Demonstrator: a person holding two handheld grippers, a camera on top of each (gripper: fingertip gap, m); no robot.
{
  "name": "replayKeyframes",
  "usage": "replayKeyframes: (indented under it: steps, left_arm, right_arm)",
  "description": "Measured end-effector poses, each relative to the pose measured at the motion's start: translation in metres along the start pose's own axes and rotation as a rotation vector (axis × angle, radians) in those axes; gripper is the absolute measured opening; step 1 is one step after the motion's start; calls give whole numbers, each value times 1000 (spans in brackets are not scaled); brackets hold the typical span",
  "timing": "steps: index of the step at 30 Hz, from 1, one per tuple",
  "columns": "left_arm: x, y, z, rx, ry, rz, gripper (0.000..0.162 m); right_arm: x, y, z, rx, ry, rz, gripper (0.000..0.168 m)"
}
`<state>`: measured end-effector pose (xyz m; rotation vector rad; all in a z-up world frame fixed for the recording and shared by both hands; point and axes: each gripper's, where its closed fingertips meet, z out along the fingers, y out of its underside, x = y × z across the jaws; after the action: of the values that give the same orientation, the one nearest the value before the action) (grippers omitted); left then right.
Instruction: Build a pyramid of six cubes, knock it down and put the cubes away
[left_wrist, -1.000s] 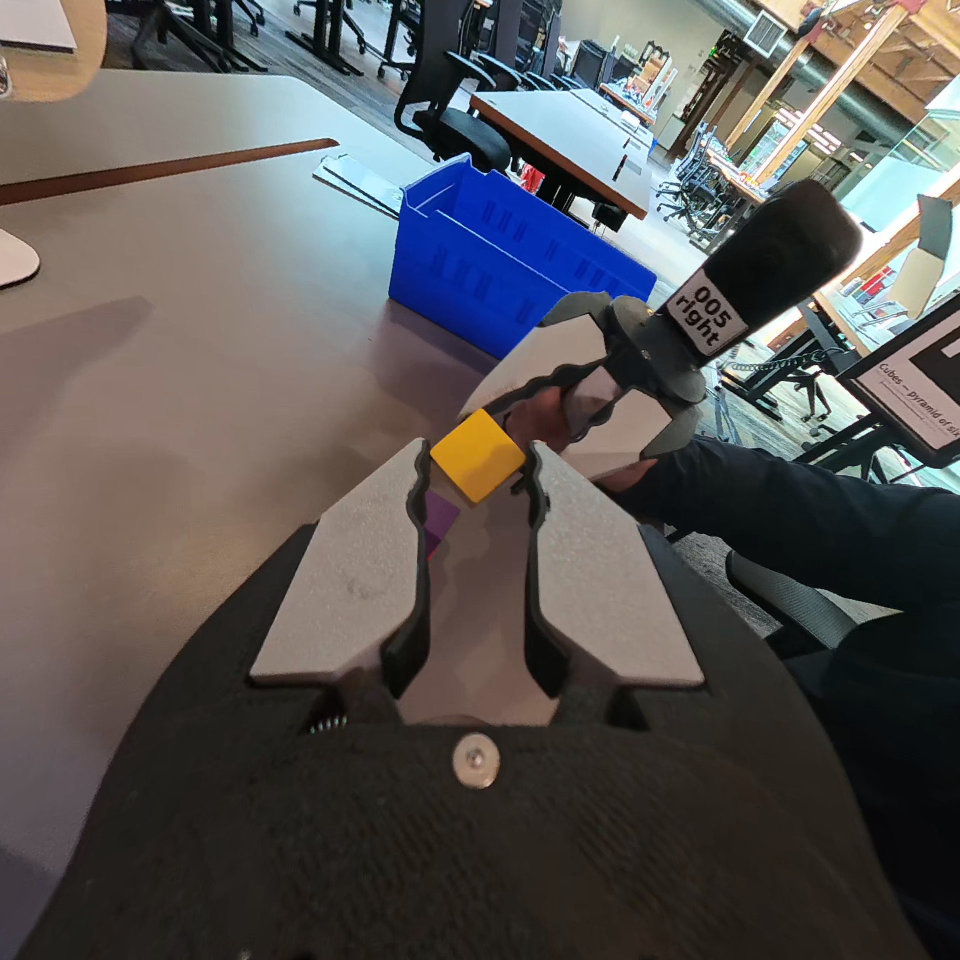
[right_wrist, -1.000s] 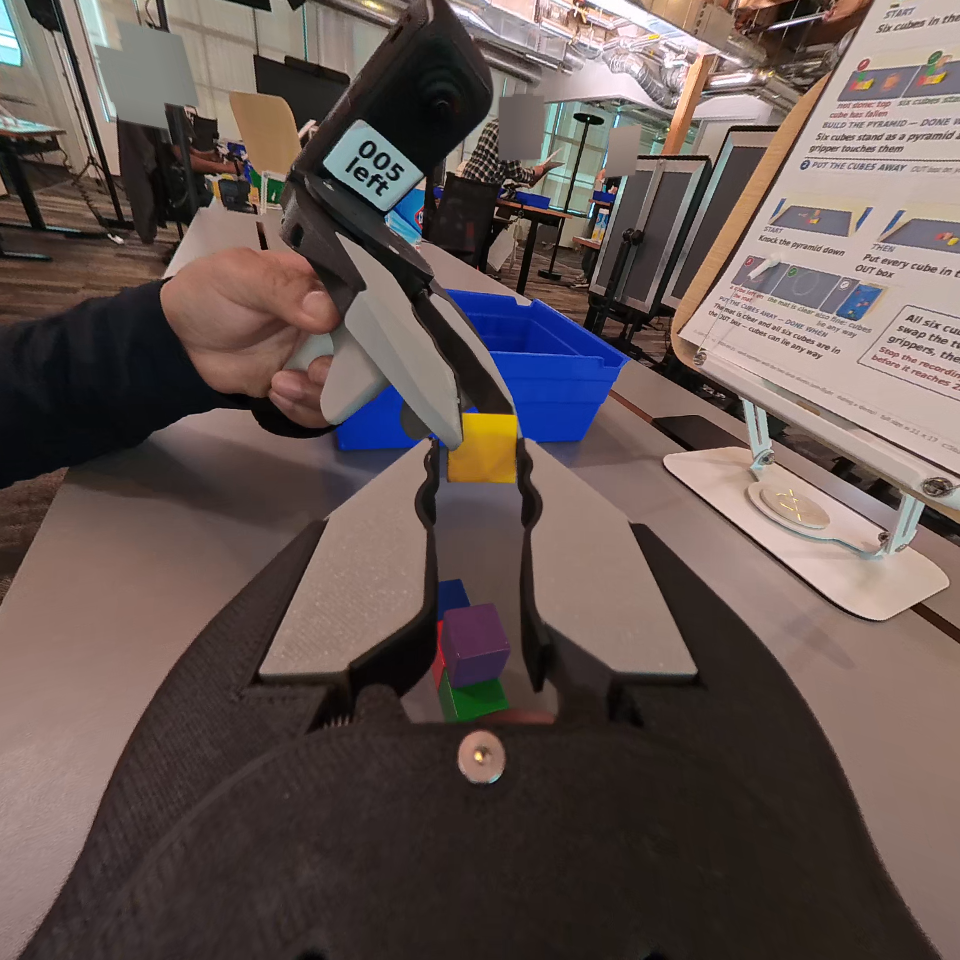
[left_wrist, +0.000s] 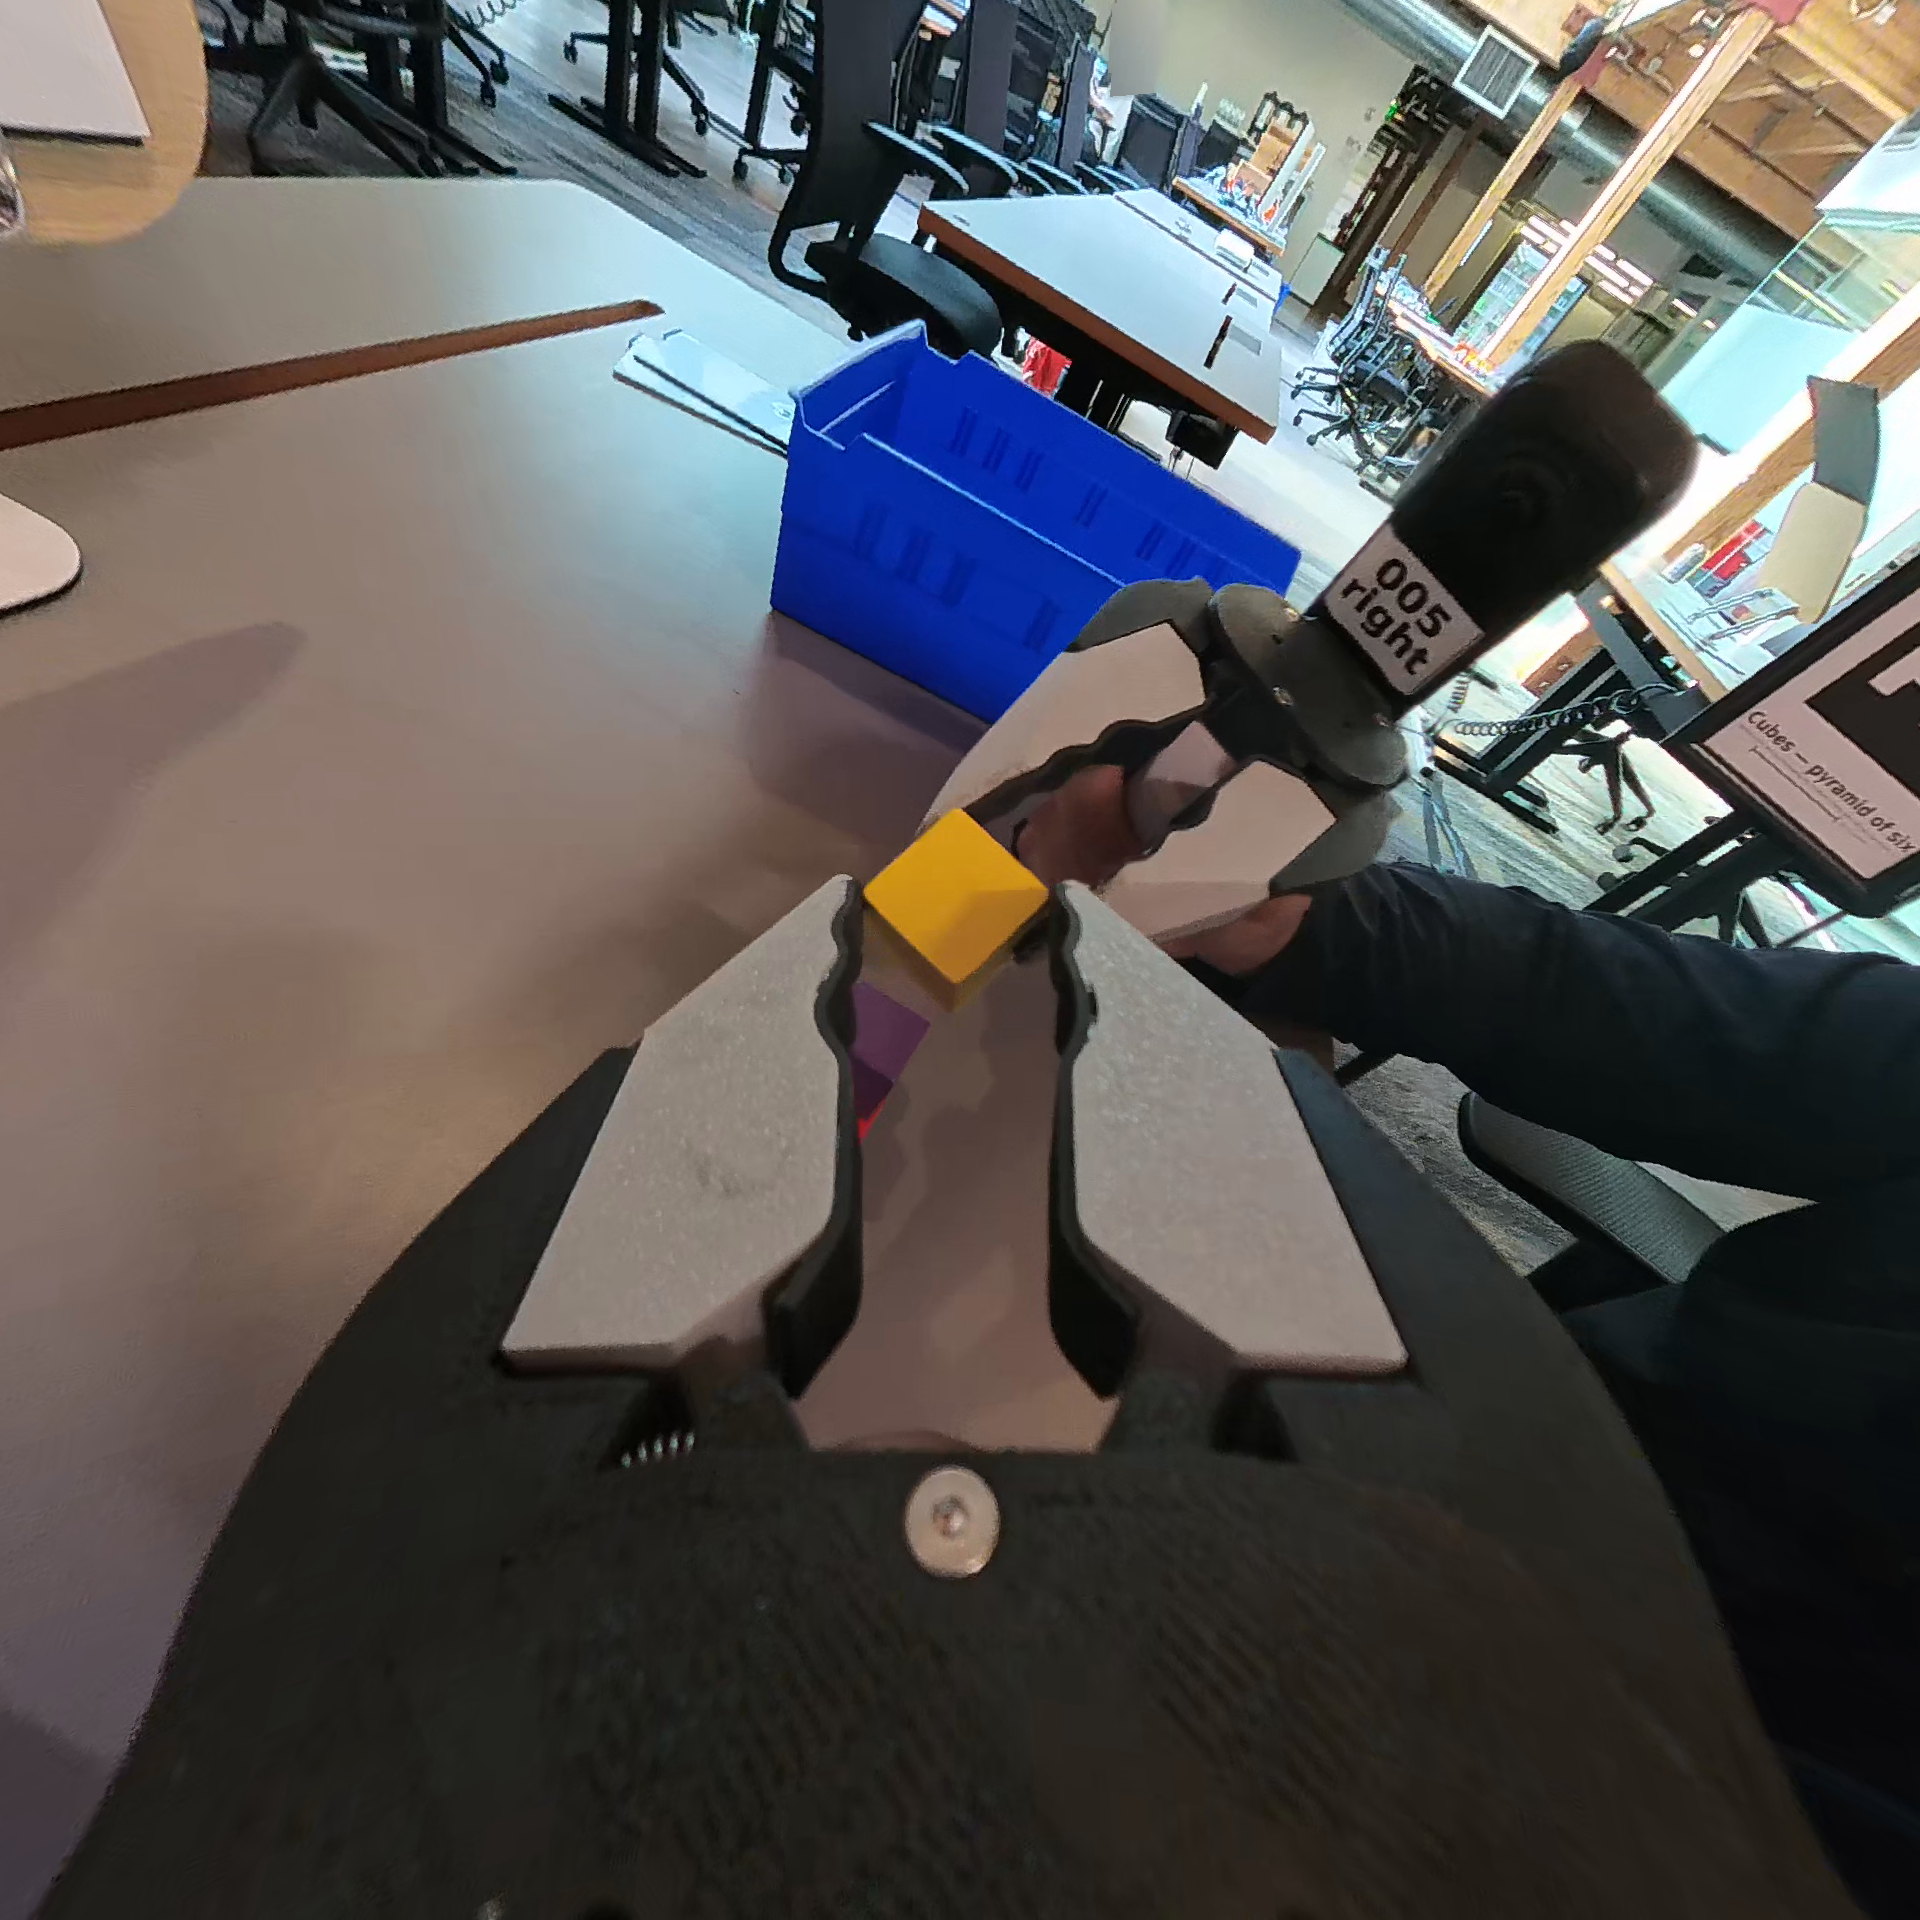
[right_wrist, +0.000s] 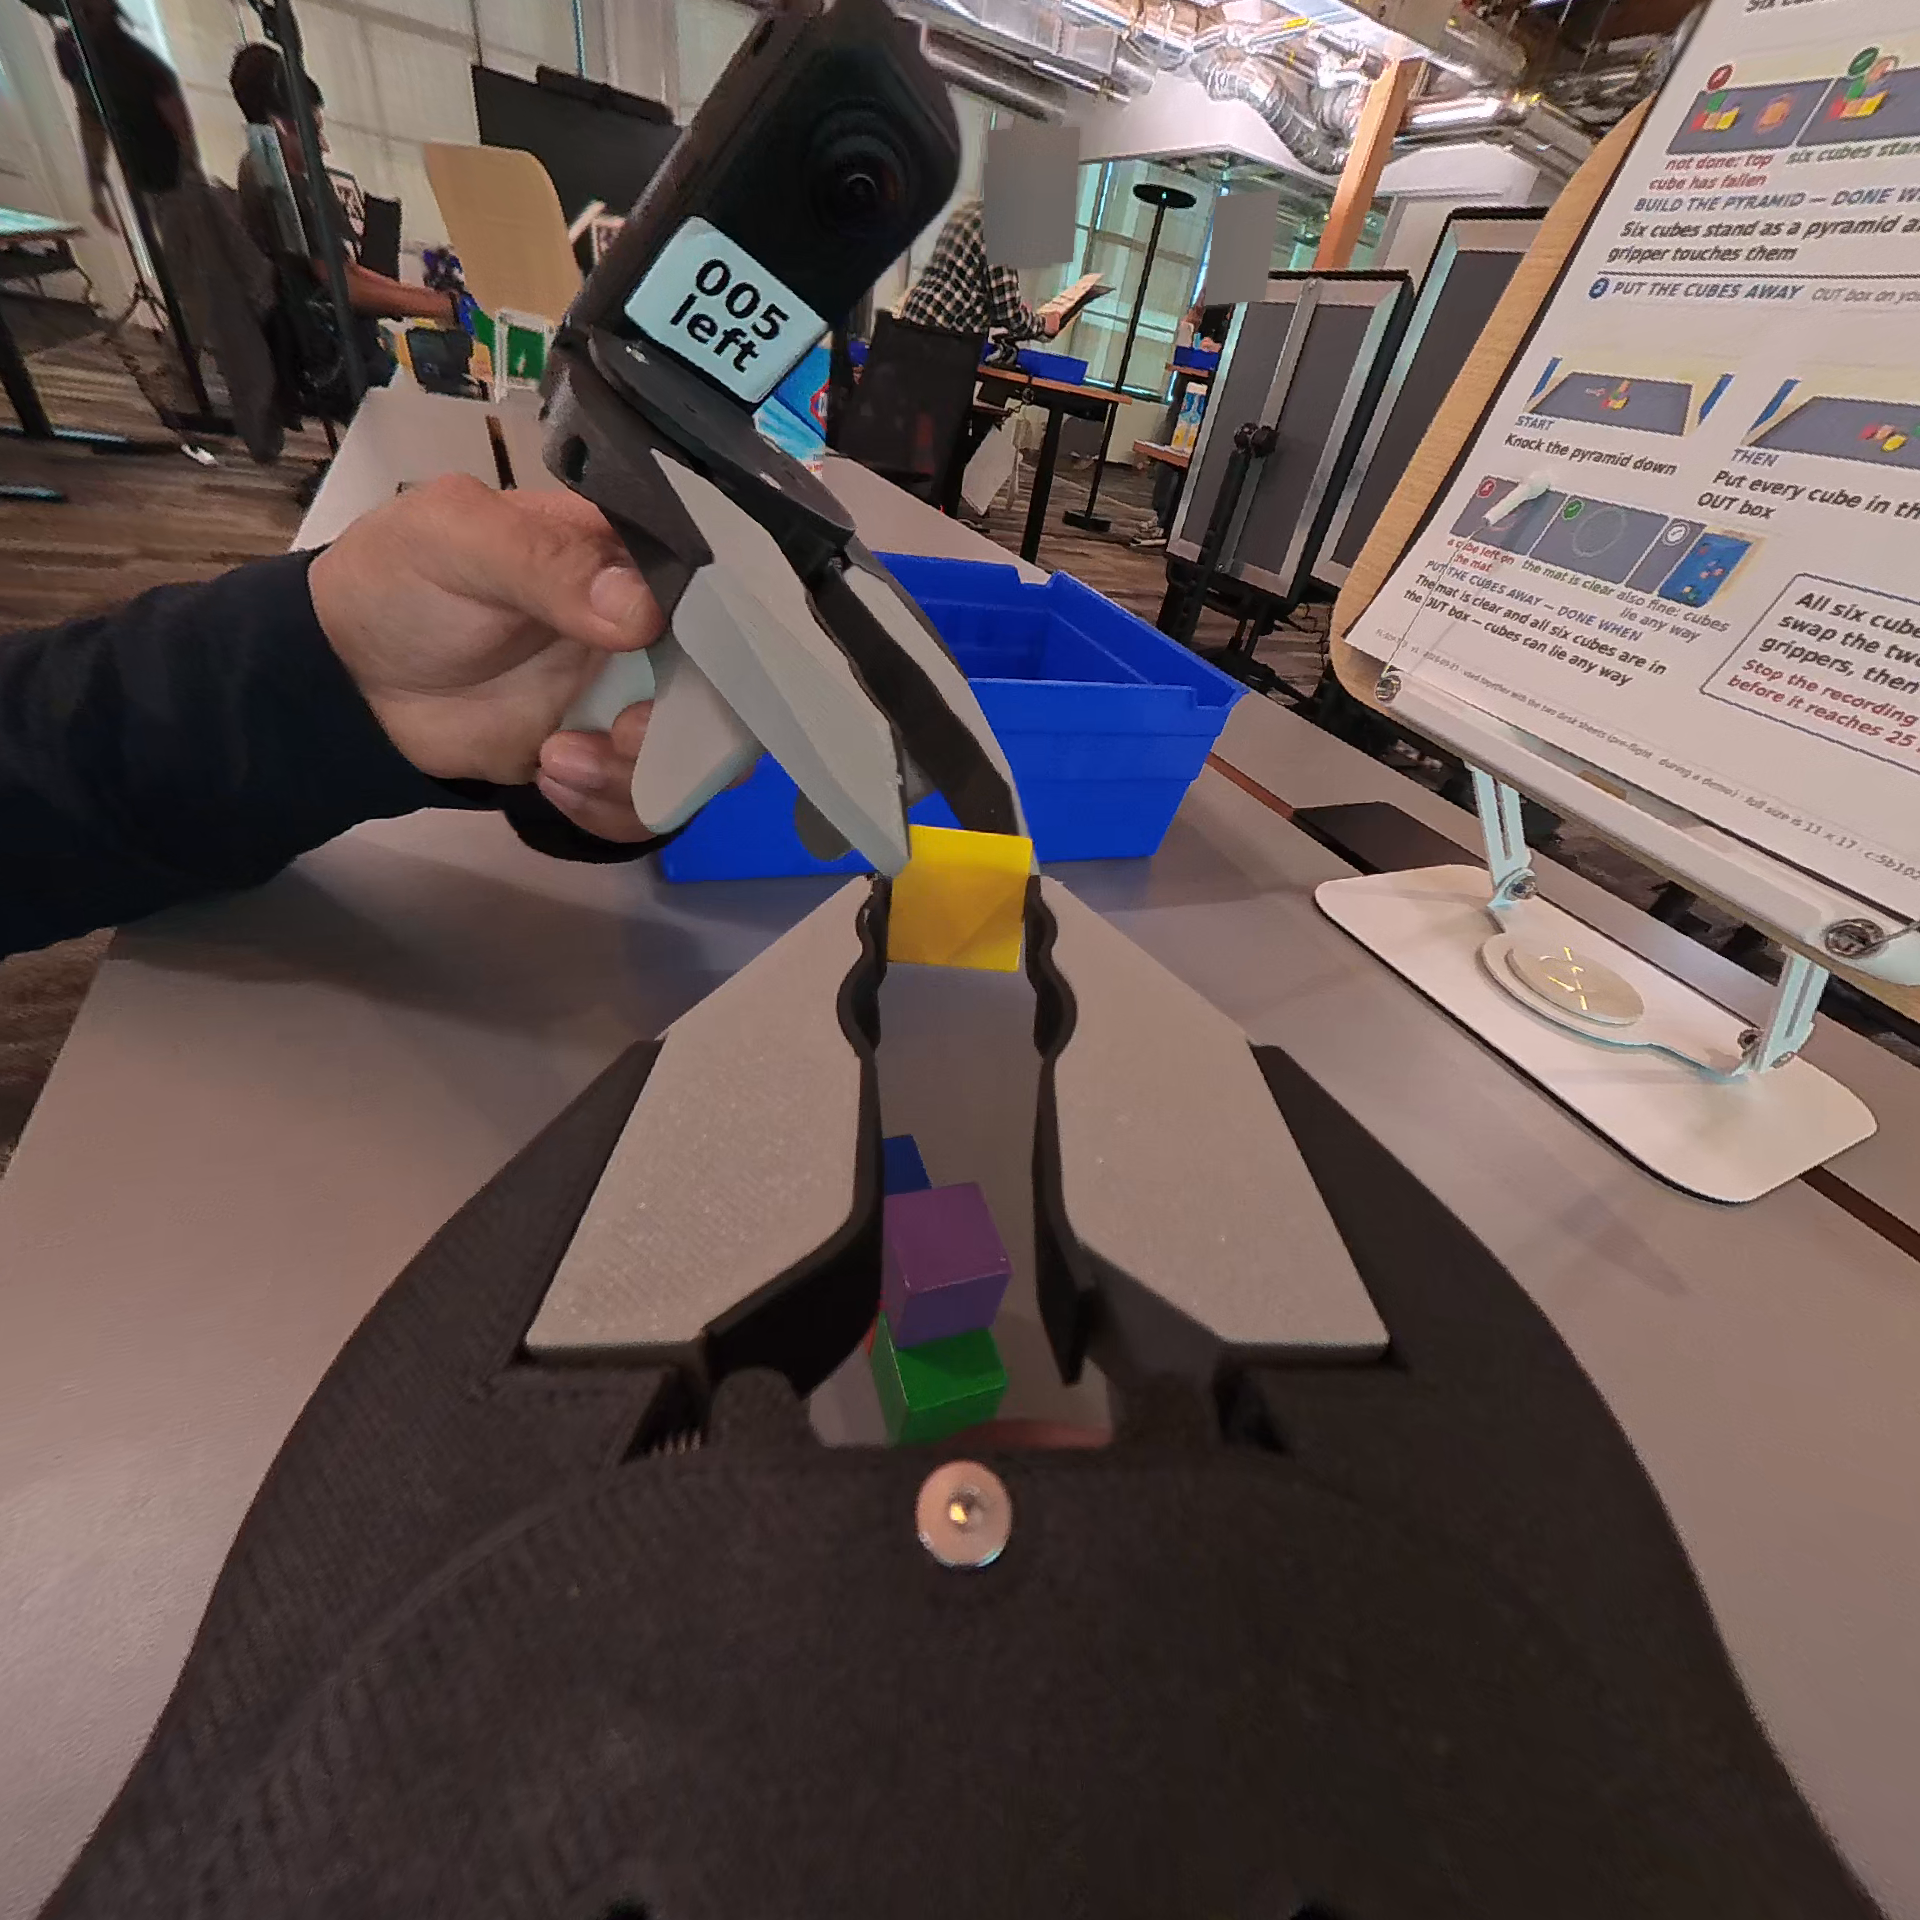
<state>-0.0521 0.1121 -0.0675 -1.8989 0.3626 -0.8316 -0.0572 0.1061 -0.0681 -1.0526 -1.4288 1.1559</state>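
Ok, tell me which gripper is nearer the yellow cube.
Neither, it's a tie. The left gripper has the yellow cube between its fingertips, and the right gripper grips it from the opposite side; both touch it.

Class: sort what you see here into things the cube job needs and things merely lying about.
Job:
yellow cube, in both tongs' tips
purple cube
green cube
blue cube
blue bin
left tongs
right tongs

Lying about:
instruction sheet stand
office chairs
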Motion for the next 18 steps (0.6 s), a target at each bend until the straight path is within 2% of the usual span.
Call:
replayKeyframes:
  steps: [9,18]
  left_arm:
    - [4,2,-9,-34,25,129,31]
    - [21,14,-6,-89,114,283,32]
  right_arm:
    - [9,-7,-12,63,-76,167,24]
    - [-7,-17,-23,119,-312,331,24]
